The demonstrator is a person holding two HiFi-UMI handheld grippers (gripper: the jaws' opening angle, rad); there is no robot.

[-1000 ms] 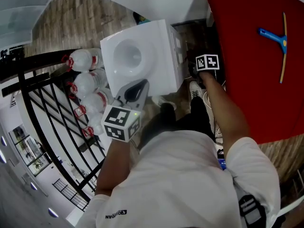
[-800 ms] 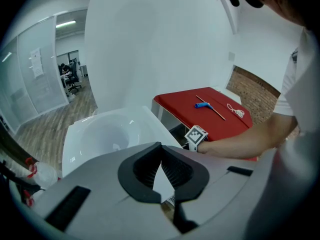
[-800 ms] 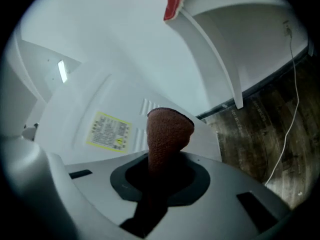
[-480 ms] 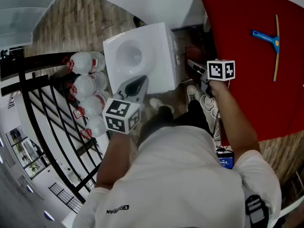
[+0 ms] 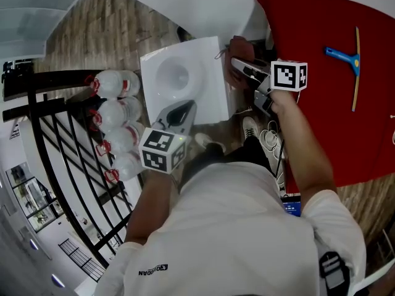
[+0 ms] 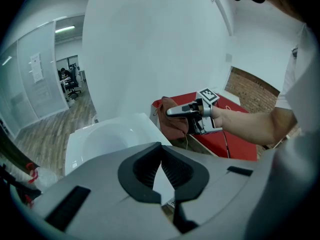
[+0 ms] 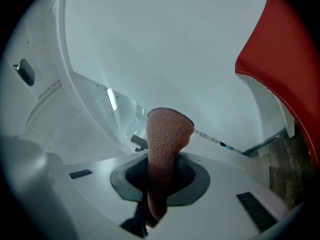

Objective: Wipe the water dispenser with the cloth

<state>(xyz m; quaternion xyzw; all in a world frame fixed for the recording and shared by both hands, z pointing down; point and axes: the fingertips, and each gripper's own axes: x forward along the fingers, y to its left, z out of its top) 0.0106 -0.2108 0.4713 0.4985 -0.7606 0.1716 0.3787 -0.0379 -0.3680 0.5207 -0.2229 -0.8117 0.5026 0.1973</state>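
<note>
One water dispenser (image 5: 185, 79) stands on a wood floor (image 5: 111, 23). Four bottles (image 5: 114, 111) lie at its 9 o'clock and one red table (image 5: 321, 103) at 3 o'clock. The right gripper (image 5: 237, 63) clamps one brown cloth (image 5: 236, 51) beside the dispenser's 2 o'clock corner. The left gripper (image 5: 179, 113), jaws closed on nothing, is at 6 o'clock.

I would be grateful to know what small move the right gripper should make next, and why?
Probably lower the right gripper leftward until the cloth presses on the water dispenser top. The cloth is clamped in its jaws and sits at the dispenser's right edge, apparently not yet flat on the white surface, so wiping cannot start.
</note>
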